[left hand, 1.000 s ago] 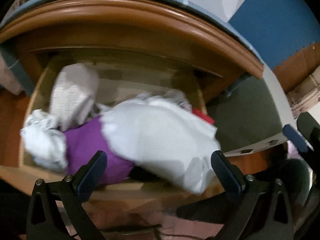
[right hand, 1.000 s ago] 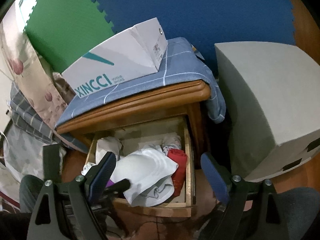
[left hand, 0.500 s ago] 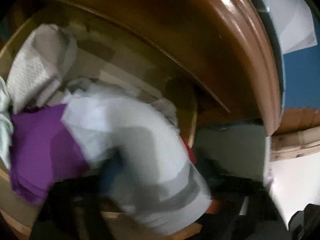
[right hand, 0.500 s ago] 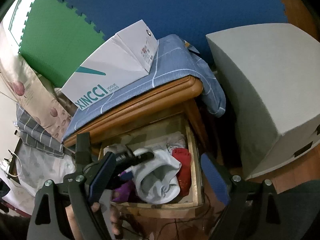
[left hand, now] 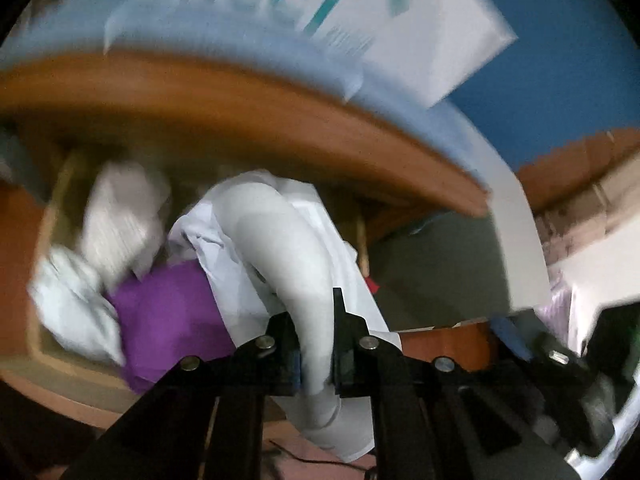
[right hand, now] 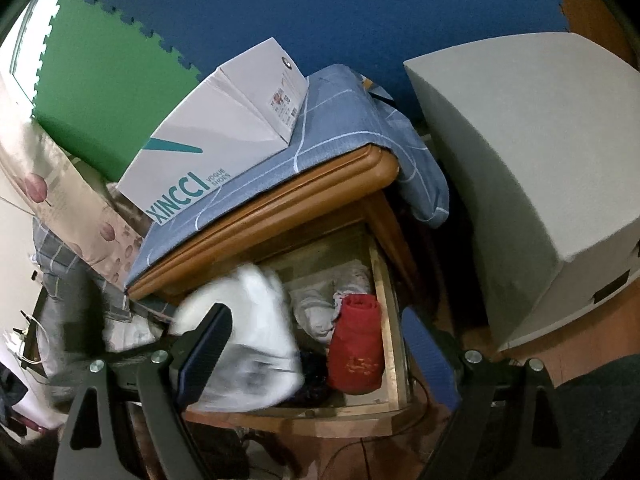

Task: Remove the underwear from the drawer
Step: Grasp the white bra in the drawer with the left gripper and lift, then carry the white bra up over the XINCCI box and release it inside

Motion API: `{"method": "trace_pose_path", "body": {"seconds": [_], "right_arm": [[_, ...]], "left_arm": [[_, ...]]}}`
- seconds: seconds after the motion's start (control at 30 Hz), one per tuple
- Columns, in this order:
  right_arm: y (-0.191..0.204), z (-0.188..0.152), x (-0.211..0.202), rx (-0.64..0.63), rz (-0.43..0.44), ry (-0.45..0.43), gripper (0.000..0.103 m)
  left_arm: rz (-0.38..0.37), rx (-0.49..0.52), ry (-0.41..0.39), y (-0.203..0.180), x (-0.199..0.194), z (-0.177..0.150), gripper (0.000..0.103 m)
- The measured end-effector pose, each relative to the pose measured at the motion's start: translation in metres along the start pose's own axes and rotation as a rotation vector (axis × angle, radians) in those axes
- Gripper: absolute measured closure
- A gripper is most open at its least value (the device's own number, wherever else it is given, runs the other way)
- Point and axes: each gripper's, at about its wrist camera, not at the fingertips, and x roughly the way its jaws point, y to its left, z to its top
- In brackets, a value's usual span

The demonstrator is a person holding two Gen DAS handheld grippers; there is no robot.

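The wooden drawer (right hand: 386, 300) of the nightstand is pulled open and holds several folded clothes. My left gripper (left hand: 316, 344) is shut on white underwear (left hand: 280, 248) and holds it lifted over the drawer; it shows blurred in the right wrist view (right hand: 256, 332). A purple garment (left hand: 168, 312) and pale rolled items (left hand: 116, 220) lie below it. My right gripper (right hand: 316, 352) is open and empty, above the drawer's front edge. A red rolled garment (right hand: 356, 348) lies at the drawer's right side.
A white XINCCI shoe box (right hand: 224, 136) sits on a blue cloth (right hand: 340, 120) on the nightstand top. A large grey box (right hand: 528, 168) stands to the right. Bedding and floral fabric (right hand: 68, 216) are to the left.
My left gripper went into the drawer, closed on the white underwear and has lifted it up. The right gripper stayed open and shifted slightly.
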Motion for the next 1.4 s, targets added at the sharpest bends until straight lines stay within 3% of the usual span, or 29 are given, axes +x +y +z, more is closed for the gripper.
{"method": "trace_pose_path", "body": {"seconds": [0.2,0.23,0.37,0.6,0.87,1.4], "right_arm": [[0.011,-0.002,0.005,-0.057,-0.042,0.006,0.014],[0.012,-0.002,0.005,-0.065,-0.046,0.007,0.014],[0.012,-0.003,0.005,-0.07,-0.06,0.004,0.014],[0.019,-0.005,0.005,-0.11,-0.098,-0.007,0.014],[0.031,-0.007,0.006,-0.187,-0.155,-0.026,0.014],[0.036,-0.009,0.012,-0.197,-0.137,-0.003,0.014]], "left_arm": [[0.085,0.279,-0.107,-0.044,-0.076,-0.004,0.095],[0.107,0.349,-0.144,-0.055,-0.092,-0.008,0.095],[0.172,0.478,-0.266,-0.069,-0.133,-0.017,0.094],[0.199,0.501,-0.453,-0.072,-0.213,-0.01,0.094],[0.245,0.531,-0.602,-0.088,-0.267,0.024,0.094],[0.299,0.522,-0.716,-0.118,-0.309,0.118,0.093]]}}
